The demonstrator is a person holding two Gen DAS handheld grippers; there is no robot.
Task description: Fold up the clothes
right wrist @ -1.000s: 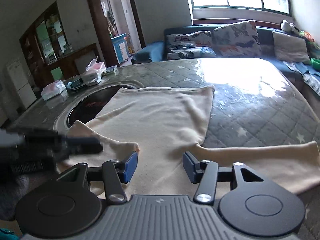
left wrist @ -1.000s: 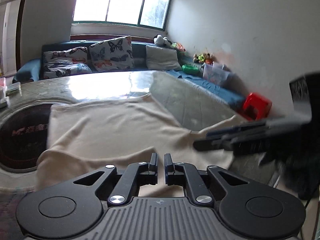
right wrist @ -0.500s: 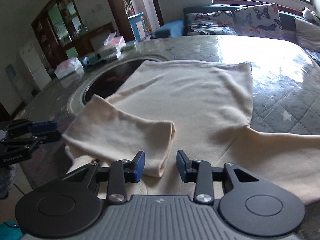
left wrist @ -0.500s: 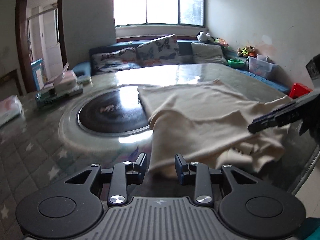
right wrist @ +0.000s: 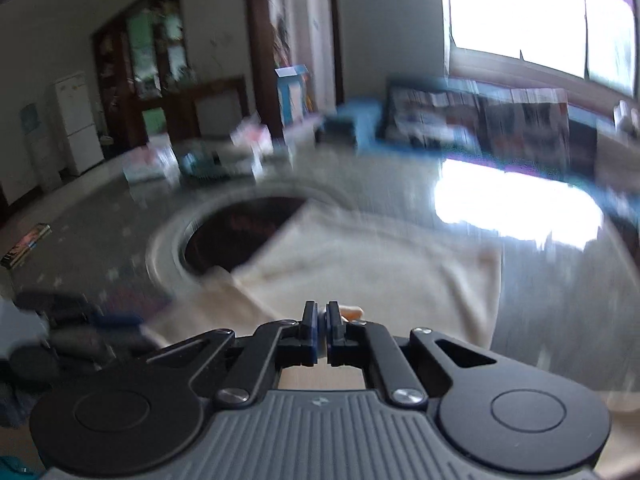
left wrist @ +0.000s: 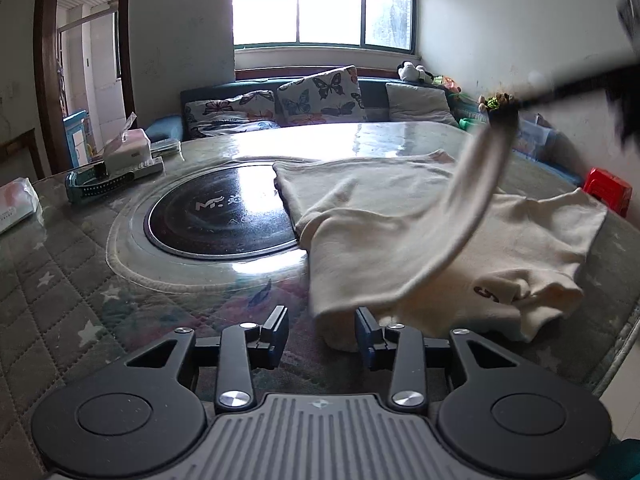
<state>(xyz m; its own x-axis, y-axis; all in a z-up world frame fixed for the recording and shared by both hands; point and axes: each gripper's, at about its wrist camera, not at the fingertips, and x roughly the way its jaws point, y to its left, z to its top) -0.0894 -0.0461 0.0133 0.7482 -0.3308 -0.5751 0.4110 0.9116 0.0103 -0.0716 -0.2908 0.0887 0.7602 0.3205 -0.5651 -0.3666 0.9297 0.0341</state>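
Observation:
A cream sweatshirt lies spread on the quilted table, partly over a dark round hotplate. In the left wrist view my left gripper is open and empty, low at the garment's near edge. My right gripper shows there blurred at upper right, lifting a cream sleeve up off the table. In the blurred right wrist view my right gripper is shut on that sleeve, above the sweatshirt.
Tissue boxes and a teal tray stand at the table's far left. A sofa with butterfly cushions runs behind the table. A red stool stands at the right.
My right gripper has shut on the sleeve and swung it upward fast. My left gripper has opened wider and stays near the garment's edge.

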